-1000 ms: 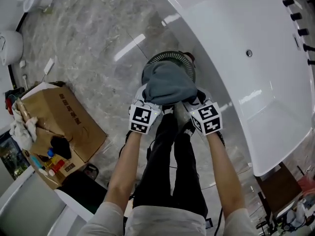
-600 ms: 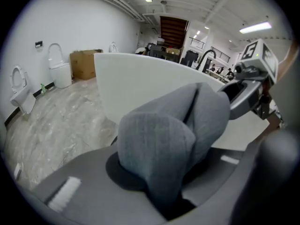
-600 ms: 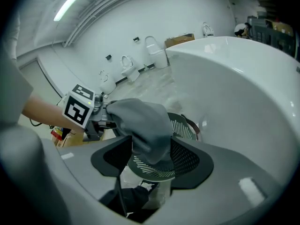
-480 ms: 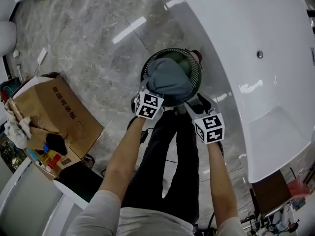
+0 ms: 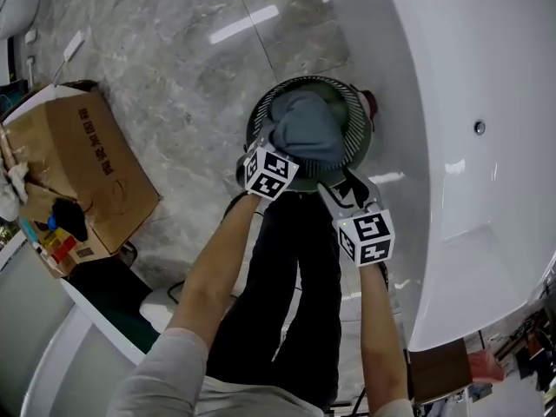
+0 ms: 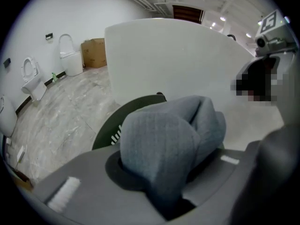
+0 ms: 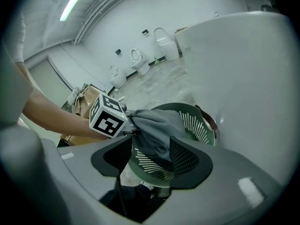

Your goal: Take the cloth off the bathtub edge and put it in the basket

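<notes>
The crumpled grey-blue cloth (image 5: 306,133) is now sinking into the round dark-green slatted plastic basket (image 5: 358,111), lower than a second ago. The left tool (image 5: 263,146) is pinching it narrowly. The right tool (image 5: 334,189) has just been opening and is gripping nothing, so probably only the left's release remains.

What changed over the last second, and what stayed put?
Both grippers came down, lowering the cloth into the basket. The right gripper has just been opening its jaws, releasing the cloth; nothing is between them. The left gripper stays shut on it; basket unmoved beside the bathtub.
</notes>
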A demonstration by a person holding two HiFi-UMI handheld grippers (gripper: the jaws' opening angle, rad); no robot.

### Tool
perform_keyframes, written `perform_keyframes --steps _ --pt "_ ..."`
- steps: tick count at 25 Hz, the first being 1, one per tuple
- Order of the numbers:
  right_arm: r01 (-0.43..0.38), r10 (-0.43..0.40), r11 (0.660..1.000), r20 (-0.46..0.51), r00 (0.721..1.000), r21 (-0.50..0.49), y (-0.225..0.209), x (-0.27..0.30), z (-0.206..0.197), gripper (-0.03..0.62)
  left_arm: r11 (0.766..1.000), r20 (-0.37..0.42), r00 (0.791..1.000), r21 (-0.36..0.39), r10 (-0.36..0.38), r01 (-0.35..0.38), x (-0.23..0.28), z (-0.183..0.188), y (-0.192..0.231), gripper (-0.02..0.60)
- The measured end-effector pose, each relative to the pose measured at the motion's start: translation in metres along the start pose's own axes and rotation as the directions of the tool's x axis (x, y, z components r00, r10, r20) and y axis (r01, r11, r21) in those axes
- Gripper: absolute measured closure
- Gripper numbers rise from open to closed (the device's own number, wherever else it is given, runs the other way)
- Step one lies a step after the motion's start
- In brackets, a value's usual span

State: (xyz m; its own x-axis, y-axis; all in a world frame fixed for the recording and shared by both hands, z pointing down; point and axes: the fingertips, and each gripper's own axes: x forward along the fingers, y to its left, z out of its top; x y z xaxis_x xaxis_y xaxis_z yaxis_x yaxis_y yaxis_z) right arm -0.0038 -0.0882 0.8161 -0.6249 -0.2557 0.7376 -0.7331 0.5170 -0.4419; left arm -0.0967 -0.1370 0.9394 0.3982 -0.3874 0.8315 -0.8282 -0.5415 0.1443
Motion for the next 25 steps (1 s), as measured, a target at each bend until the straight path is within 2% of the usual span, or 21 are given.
perform_keyframes --steps 12,14,19,25 --pt "-0.07 0.071 0.996 0.018 0.997 -0.056 -0.03 0.052 -0.025 0.362 1.0 -0.018 1.0 0.009 -0.007 0.008 0.103 -0.035 -0.002 0.426" --pt "-0.066 0.068 0.996 0.019 0.998 -0.064 -0.036 0.058 -0.027 0.362 1.0 -0.013 1.0 0.005 -0.016 0.016 0.111 -0.037 -0.002 0.411" --pt "-0.038 0.039 0.998 0.022 0.999 -0.041 -0.036 0.049 -0.031 0.362 0.997 -0.001 0.998 0.049 -0.067 0.067 0.098 -0.031 -0.015 0.333" --pt "-0.026 0.027 0.999 0.021 0.999 -0.043 -0.004 0.025 -0.027 0.362 0.997 0.022 0.998 0.048 -0.06 0.059 0.05 -0.018 -0.018 0.328"
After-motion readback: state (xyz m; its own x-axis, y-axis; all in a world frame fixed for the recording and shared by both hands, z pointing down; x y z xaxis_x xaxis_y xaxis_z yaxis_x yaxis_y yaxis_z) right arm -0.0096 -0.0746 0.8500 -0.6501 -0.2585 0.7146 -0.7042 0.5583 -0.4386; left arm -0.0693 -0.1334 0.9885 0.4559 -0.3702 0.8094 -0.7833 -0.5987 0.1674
